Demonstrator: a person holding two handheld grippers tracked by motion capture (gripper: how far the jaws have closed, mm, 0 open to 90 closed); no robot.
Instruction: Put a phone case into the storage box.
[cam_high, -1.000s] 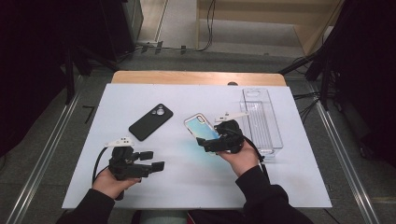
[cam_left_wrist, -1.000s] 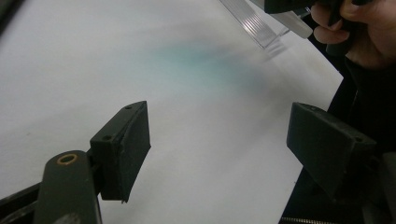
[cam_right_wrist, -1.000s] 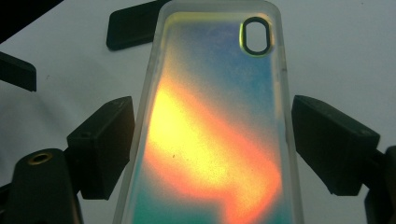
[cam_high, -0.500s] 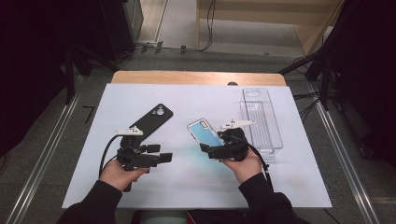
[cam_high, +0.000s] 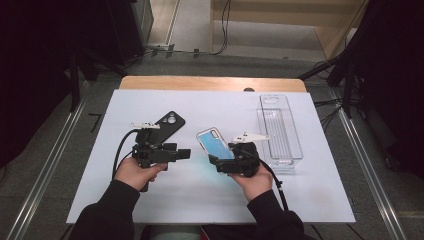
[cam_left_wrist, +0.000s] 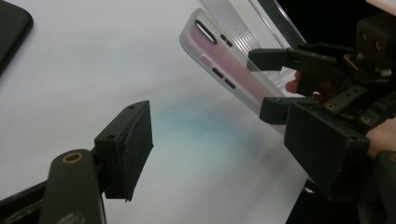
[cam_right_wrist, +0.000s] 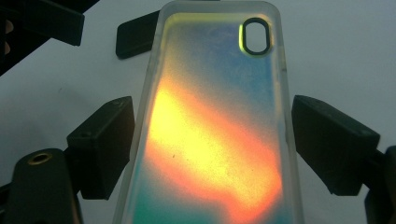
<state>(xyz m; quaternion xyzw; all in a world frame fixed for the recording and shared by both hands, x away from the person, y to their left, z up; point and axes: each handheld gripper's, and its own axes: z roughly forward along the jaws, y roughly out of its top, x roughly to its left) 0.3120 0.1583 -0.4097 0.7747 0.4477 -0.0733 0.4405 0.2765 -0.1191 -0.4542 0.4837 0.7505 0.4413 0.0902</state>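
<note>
Two grippers are working over the white table (cam_high: 165, 200) right now. From above I'm seeing my right gripper (cam_high: 215, 162) pinching the iridescent phone case (cam_high: 213, 142) by its long edges, lifted and tilted just left of the clear tray (cam_high: 292, 150). Its own view is giving me what the high view isn't: orange, yellow and blue glowing through the case (cam_right_wrist: 215, 140) and the oval camera cutout. My left gripper (cam_high: 186, 154) is hanging spread with nothing between its jaws, beside the black phone case (cam_high: 170, 123); since a second ago it's been rising toward the held case, while the right hand is staying put.
</note>
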